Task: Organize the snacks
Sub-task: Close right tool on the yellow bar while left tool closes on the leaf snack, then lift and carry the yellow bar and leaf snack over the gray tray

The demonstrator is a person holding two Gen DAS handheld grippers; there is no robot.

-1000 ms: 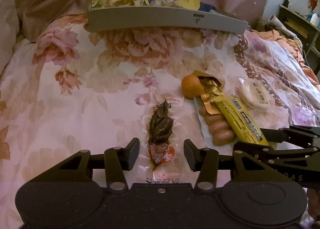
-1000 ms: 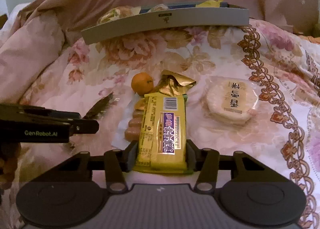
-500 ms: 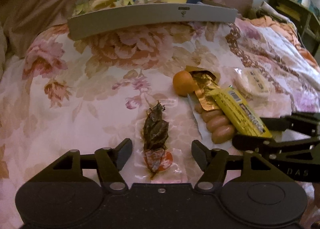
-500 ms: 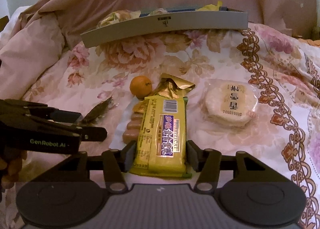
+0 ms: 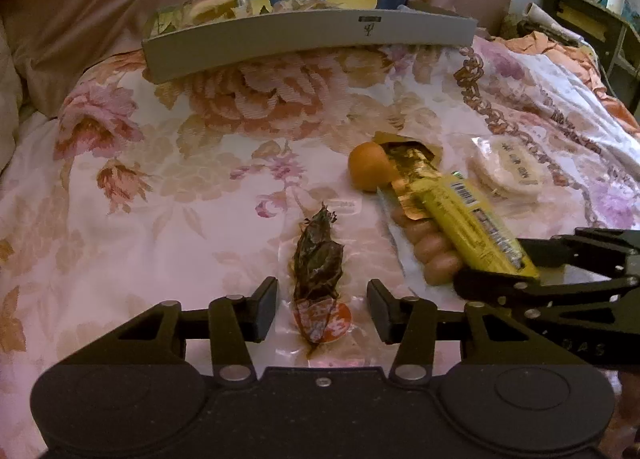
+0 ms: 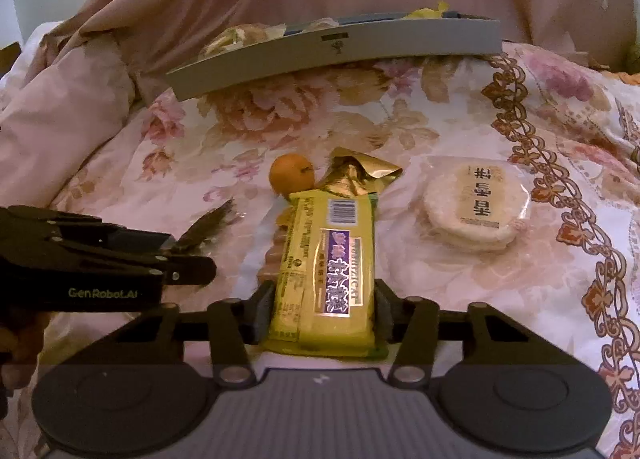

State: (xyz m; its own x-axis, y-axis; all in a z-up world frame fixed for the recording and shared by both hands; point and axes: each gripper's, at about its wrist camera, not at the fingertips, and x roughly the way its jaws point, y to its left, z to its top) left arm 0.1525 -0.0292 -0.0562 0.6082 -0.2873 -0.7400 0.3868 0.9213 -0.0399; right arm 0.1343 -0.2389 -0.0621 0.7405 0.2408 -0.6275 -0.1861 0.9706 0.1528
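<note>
Half a second back I had both claws wider; both have just been closing. My right claw [image 6: 322,313] is now clenched on the yellow wafer bar [image 6: 330,271], pads pressed to both long edges of its near end. My left claw [image 5: 322,309] straddles the clear pouch of dark dried snack [image 5: 318,263] at my six o'clock, jaws narrowed but, as far as I can make out through the transparent film, not yet pressing it, so released.

The flowered bedspread [image 5: 160,199] carries everything. At twelve o'clock the grey tray [image 5: 308,39] lies across it, already heaped with wrappers. Around the bar: a round rice cracker pack [image 6: 476,205] at two o'clock and well apart, the sausage pack [image 5: 432,255] half under the bar's left edge, a gold wrapper [image 6: 356,177] under its far end, and a small orange [image 6: 291,177] touching that wrapper at eleven. A pink quilt [image 6: 72,107] bunches at ten o'clock; dark furniture [image 5: 592,19] stands beyond the bed.
</note>
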